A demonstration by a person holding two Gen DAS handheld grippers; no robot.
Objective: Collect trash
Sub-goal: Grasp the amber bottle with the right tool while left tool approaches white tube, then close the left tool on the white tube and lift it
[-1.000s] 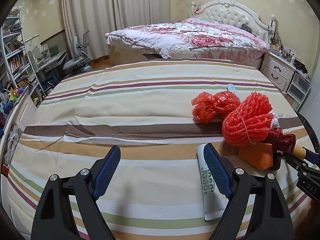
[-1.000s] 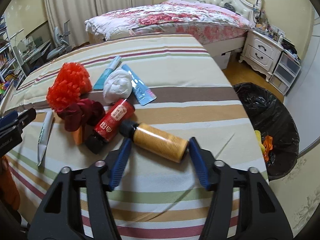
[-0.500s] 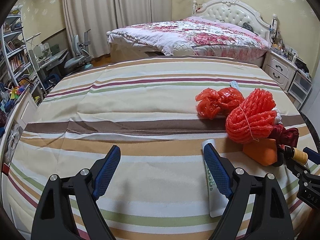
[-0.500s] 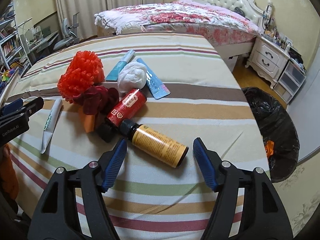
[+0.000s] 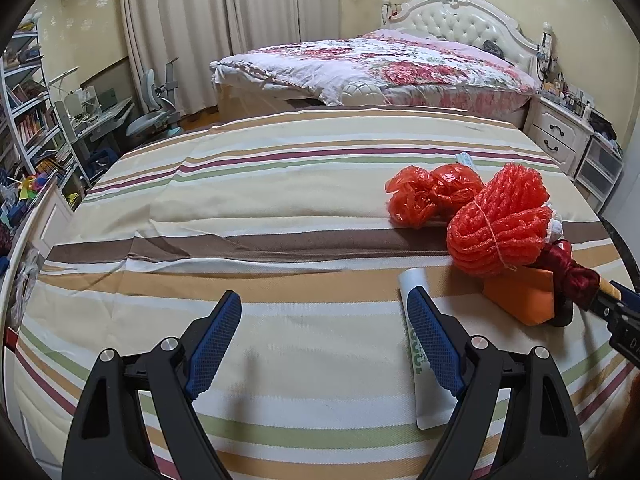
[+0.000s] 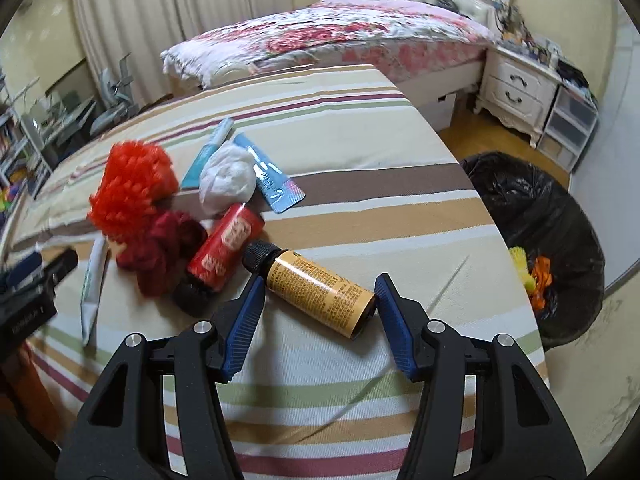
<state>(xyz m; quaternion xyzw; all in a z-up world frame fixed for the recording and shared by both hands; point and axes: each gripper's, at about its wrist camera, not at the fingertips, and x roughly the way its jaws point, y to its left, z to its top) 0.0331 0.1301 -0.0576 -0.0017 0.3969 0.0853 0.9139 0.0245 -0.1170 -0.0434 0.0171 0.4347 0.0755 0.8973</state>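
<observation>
With a few scraps already in the black-lined bin but the pile still on the striped bed, our right gripper was closing around the yellow bottle, while our left gripper gaped empty.

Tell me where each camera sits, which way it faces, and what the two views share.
Left wrist: on the left tool, angled down across the striped bed cover; its open fingers show.
Right wrist: on the right tool, angled down at the yellow bottle between its closing fingers, black trash bag at right.
Shared: orange mesh bundle, white tube, each other's tool.
</observation>
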